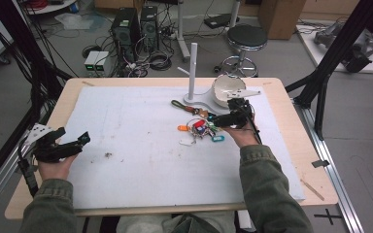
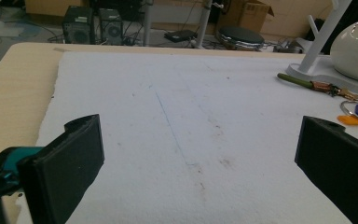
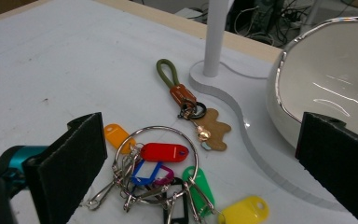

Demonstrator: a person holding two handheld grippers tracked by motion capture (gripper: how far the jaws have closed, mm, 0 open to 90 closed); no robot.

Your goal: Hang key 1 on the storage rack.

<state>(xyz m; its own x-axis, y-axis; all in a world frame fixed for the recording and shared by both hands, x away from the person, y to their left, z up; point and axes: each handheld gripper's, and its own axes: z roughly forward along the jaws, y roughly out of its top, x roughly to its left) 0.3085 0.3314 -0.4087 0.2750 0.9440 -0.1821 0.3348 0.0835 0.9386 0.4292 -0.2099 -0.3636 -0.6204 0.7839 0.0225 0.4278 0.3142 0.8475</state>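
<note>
A metal key ring (image 3: 156,161) with several coloured plastic tags lies on the white mat, seen in the high view as a small cluster (image 1: 201,128). Beside it lies an olive loop strap with a brown bear charm (image 3: 186,100). My right gripper (image 1: 218,119) hovers just over the ring, open, its jaws standing to either side of it in the right gripper view (image 3: 200,158). My left gripper (image 1: 70,138) is open and holds nothing, far off at the mat's left edge (image 2: 196,158).
A white stand with an upright post (image 1: 192,73) and a white bowl (image 1: 228,91) sit behind the keys at the mat's (image 1: 141,145) far right. A stool (image 1: 246,38) and computer towers (image 1: 126,29) stand on the floor beyond the table.
</note>
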